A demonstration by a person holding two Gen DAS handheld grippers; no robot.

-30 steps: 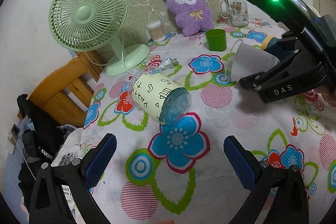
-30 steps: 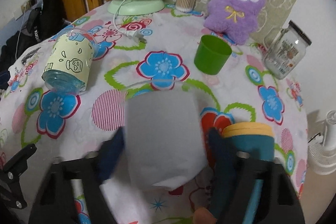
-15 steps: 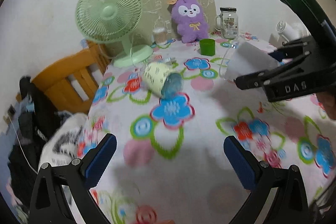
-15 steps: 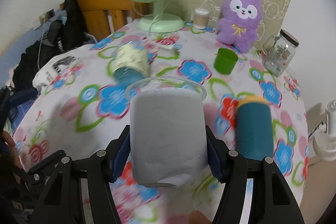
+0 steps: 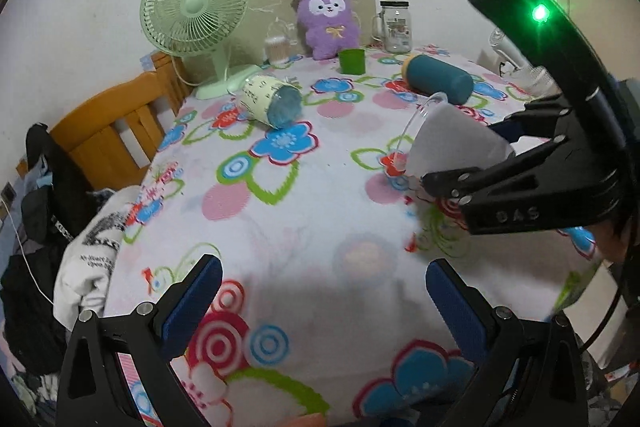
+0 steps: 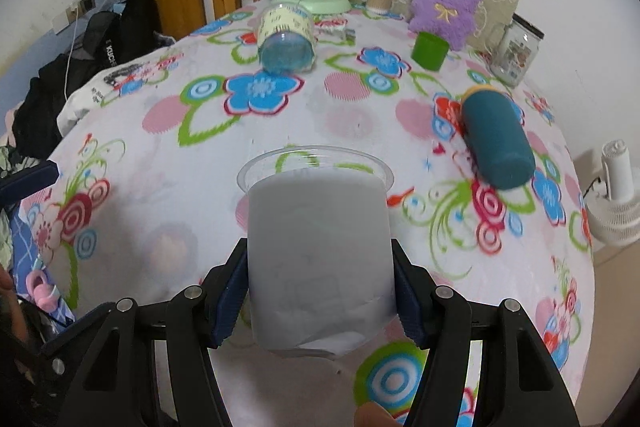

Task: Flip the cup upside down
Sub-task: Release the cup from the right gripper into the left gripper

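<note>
At the far left a wooden chair [image 5: 120,131] stood against the worktop [image 5: 320,227], with dark clothing [image 5: 36,211] heaped beside it. The left gripper [image 5: 320,291] hung low over the near edge of the flowered cloth, its blue-padded fingers [image 5: 192,299] spread wide with nothing between them. Further back a pale green fan [image 5: 196,11] stood upright, and just to its right a clear cup with a yellow printed sleeve [image 5: 270,101] lay on its side, its bluish end turned toward me. Behind it sat a small jar of cotton swabs [image 5: 277,49], then a purple plush toy [image 5: 329,21] leaning against a beige mat on the wall, with a small green cup [image 5: 352,61] upright in front of it. A glass jar with a handle [image 5: 395,27] stood to the right of the plush. A teal bottle [image 5: 438,79] lay on its side nearer the middle. On the right, the right gripper [image 6: 320,291] had its fingers clamped on the two sides of the clear cup with a white paper wrap [image 6: 318,251]. That cup was held tilted, mouth pointing away from the gripper and down toward the cloth; from the left wrist view its rim seemed to sit on or just above the cloth, though I could not be sure.
</note>
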